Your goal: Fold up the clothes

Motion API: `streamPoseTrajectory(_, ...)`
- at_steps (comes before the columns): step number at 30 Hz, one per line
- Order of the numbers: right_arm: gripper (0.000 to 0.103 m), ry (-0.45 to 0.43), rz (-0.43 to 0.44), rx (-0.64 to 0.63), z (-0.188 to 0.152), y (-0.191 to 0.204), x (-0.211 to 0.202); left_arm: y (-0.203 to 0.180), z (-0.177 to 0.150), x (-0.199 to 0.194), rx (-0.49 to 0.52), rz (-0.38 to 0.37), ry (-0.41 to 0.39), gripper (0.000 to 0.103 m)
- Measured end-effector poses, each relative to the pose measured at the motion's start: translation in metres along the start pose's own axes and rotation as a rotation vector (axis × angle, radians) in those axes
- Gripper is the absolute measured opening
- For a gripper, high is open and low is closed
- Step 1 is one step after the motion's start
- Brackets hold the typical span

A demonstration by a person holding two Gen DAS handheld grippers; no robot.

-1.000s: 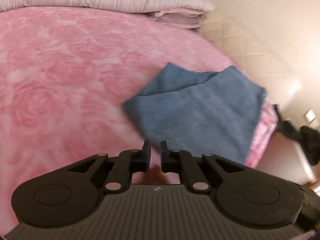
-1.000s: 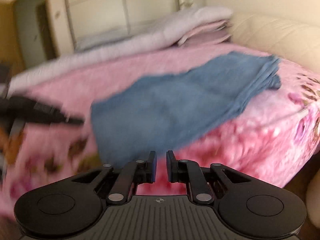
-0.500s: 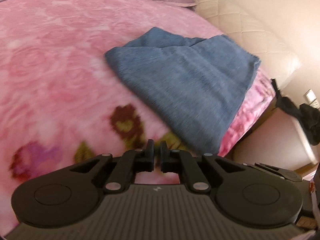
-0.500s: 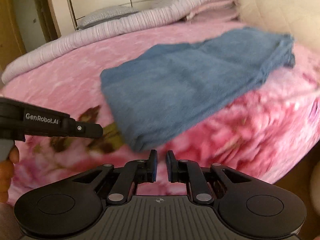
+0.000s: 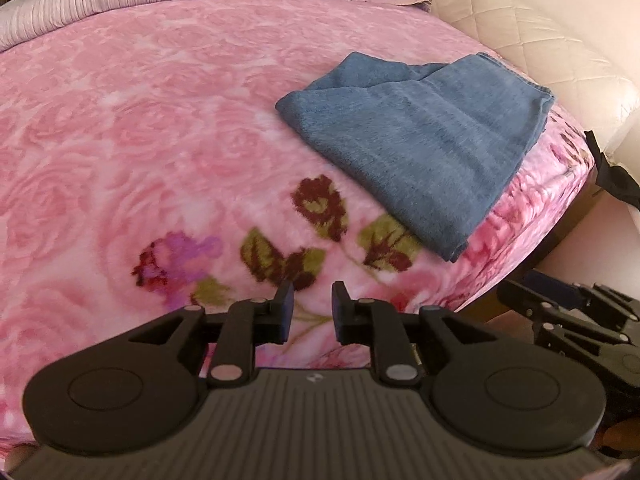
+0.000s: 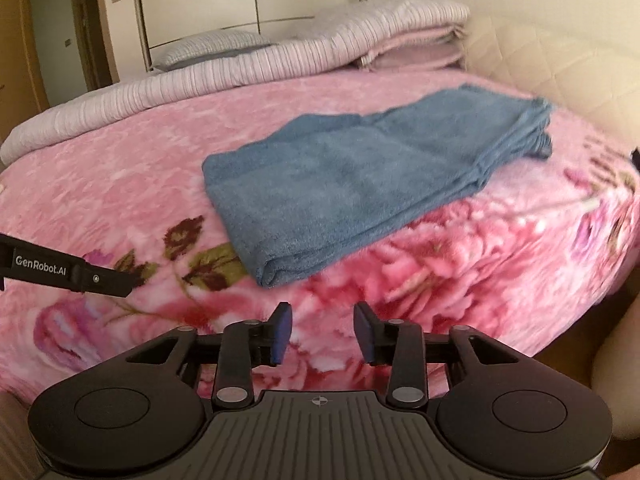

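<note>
So the left gripper (image 5: 312, 312) is off the cloth, jaws opening with nothing between them, just hanging over the flowery bit of the pink blanket (image 5: 120, 140) on the bed. To its right sits the blue garment (image 5: 420, 140), already folded into a thick pad near the bed's front right corner, one folded corner poking out toward the edge. It looks like soft, fleecy stuff: light, floppy, zero stiffness, so it'll sag the second you lift one side. I'd pinch it at the two near corners of the rounded fold edge (image 6: 272, 272), going for all the layers at once, otherwise the top ply just peels away. Far right side looks bunched and layered, though it's blurry there so I can't count plies. The right gripper (image 6: 323, 332) is also empty, jaws opening, parked just short of that fold. Nothing really blocks the way; striped bedding (image 6: 240, 68) is stacked well behind, and a quilted cream headboard (image 5: 540, 40) curves close to the garment's far right side.
</note>
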State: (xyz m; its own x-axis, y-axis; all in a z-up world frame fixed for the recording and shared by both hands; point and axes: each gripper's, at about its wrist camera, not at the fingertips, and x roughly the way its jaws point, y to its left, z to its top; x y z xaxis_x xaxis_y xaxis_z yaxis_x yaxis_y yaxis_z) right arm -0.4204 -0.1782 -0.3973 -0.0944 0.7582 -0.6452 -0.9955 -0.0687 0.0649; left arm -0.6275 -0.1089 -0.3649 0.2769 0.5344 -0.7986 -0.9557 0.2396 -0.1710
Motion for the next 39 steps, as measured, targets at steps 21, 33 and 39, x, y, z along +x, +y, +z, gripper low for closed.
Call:
streamPoseTrajectory(21,0.047,-0.161,-0.105,-0.549,-0.013,0.011,-0.008,0.01,0.002,-0.005,-0.033,-0.1,-0.026,0.018)
streamPoseTrajectory(33,0.055,-0.254,-0.093,-1.062,-0.058,0.027,0.049,0.0,0.017,0.023,0.001,-0.139,-0.015,0.018)
streamPoseTrajectory(39,0.056,-0.325,-0.085,-1.084,-0.062,0.025,0.062,0.002,0.023,0.036,0.005,-0.161,-0.014,0.018)
